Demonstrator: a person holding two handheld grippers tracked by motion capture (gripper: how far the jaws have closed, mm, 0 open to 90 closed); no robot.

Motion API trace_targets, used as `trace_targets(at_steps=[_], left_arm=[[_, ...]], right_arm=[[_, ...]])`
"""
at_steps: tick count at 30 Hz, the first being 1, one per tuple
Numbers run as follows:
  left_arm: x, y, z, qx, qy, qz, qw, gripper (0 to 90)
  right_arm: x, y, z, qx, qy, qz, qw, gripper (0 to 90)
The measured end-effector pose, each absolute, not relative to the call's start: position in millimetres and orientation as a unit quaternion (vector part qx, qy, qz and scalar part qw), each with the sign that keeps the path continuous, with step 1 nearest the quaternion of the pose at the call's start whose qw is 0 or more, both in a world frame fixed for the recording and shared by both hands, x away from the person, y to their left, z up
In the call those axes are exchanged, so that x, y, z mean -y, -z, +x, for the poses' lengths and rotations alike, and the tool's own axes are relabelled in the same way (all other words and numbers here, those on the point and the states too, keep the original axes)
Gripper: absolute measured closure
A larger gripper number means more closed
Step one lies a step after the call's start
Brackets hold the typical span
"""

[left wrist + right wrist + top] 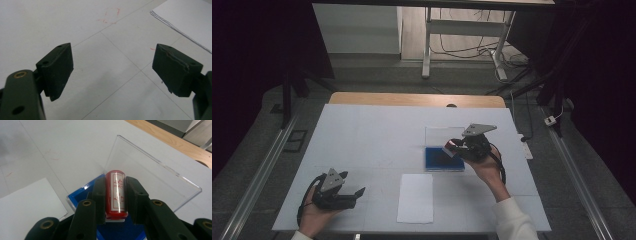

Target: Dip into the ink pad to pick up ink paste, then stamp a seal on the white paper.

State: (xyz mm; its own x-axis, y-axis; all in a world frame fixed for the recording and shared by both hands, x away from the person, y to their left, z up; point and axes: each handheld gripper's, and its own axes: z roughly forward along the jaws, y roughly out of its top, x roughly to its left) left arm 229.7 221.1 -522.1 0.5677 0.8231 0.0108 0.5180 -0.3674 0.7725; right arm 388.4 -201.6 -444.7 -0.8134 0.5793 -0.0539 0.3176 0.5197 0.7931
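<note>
fingers of right gripper: squeezing red stamp, middle of frame, over blue ink pad | left gripper: wide open, empty | stamp: small, hard, light, smooth; round sides best.

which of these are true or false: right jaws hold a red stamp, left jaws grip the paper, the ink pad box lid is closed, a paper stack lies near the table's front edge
1. The right gripper holds a red stamp. True.
2. The left gripper grips the paper stack. False: its jaws stand open with nothing between them, the paper lying apart.
3. The blue ink pad box has its clear lid closed. False: the lid is swung open.
4. The paper stack lies near the table's front edge. True.
</note>
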Motion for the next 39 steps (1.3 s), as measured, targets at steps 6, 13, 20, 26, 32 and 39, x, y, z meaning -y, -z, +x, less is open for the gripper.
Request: trace_targets(at_steps=[6, 13, 20, 26, 32, 39], left_arm=[[-221, 522, 230, -0.418, -0.203, 0.801, 0.377, 17.5], [-221, 522, 230, -0.418, -0.203, 0.801, 0.377, 17.4], [-220, 522, 230, -0.418, -0.203, 0.801, 0.376, 17.5], [-221, 522, 230, -0.418, -0.205, 0.801, 0.376, 17.5], [-221, 522, 230, -0.418, -0.204, 0.801, 0.377, 17.5], [-221, 522, 230, -0.419, -0.205, 0.8, 0.377, 17.4]], right_arm=[[201, 442, 383, -0.856, -0.422, 0.257, 0.156, 70.8], [200, 437, 376, -0.855, -0.431, 0.248, 0.151, 70.8], [197, 433, 366, -0.86, -0.429, 0.234, 0.15, 70.8], [193, 432, 359, -0.863, -0.43, 0.224, 0.145, 70.8], [189, 434, 353, -0.868, -0.427, 0.213, 0.137, 70.8], [183, 435, 345, -0.874, -0.421, 0.202, 0.134, 70.8]])
